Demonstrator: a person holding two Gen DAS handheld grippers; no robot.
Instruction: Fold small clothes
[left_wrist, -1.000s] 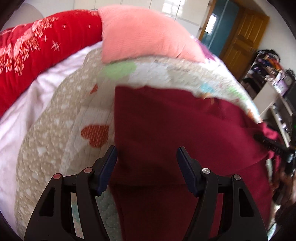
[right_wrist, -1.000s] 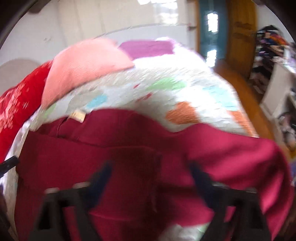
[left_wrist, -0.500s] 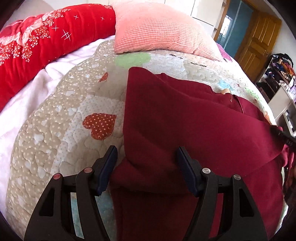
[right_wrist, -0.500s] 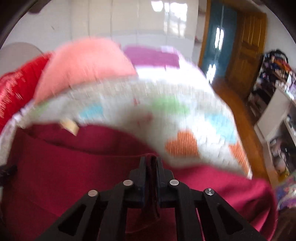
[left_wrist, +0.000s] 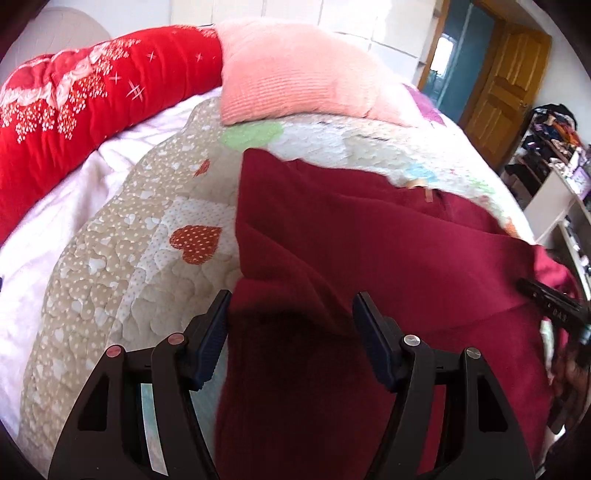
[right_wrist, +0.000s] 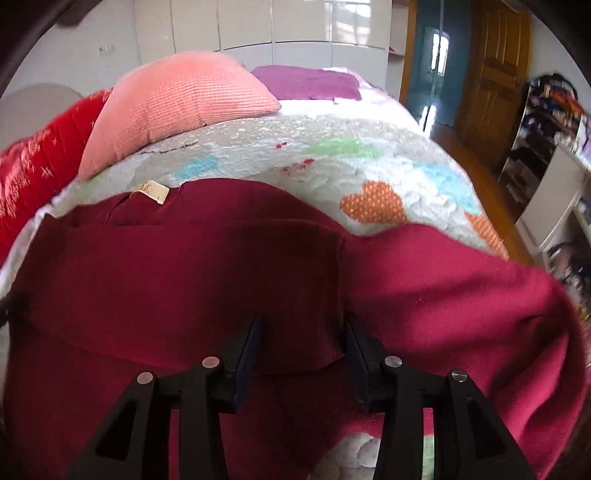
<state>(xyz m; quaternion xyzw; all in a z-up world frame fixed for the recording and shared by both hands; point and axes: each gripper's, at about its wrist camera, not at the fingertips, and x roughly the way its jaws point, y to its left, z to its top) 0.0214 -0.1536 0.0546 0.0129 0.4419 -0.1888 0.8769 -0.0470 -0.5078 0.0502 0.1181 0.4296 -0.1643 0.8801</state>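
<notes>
Left gripper (left_wrist: 290, 325): jaws wide, straddling a fold, gripping nothing. Right gripper (right_wrist: 301, 345): jaws opening, cloth between them, unpinched. Dark red garment (right_wrist: 184, 266): on the bed quilt (right_wrist: 314, 162), sides folded inward; further folds judged outstanding. Pink pillow (right_wrist: 177, 99) beyond.

A heart-patterned quilt (right_wrist: 332, 155) covers the bed. At its far end lies a pink pillow (right_wrist: 177, 99), a red blanket (left_wrist: 92, 99) beside it; a wooden door (right_wrist: 491, 74) stands beyond.
</notes>
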